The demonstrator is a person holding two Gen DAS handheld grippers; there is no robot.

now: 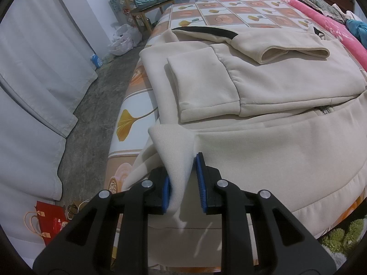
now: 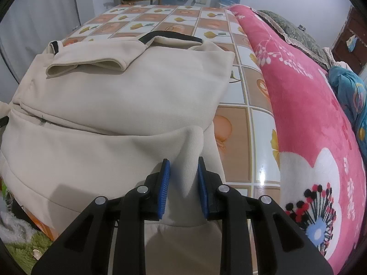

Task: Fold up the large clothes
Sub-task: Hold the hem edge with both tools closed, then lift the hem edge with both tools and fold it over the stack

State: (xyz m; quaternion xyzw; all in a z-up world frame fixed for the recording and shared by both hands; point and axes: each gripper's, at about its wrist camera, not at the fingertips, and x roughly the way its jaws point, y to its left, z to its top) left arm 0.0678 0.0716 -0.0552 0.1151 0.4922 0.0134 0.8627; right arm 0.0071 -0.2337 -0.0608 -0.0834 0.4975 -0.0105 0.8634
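Note:
A large cream jacket lies on the bed, its sleeves folded across the body and a black collar strip at the far end. My left gripper is shut on the jacket's near left hem corner, a ribbed flap bunched between the blue pads. In the right wrist view the same jacket spreads ahead, and my right gripper is shut on its near right hem corner, which stands up in a peak between the blue pads.
The bed carries a tiled orange and white sheet. A pink flowered blanket is heaped along its right side. Left of the bed are white curtains, a grey floor, a wooden chair and a red bag.

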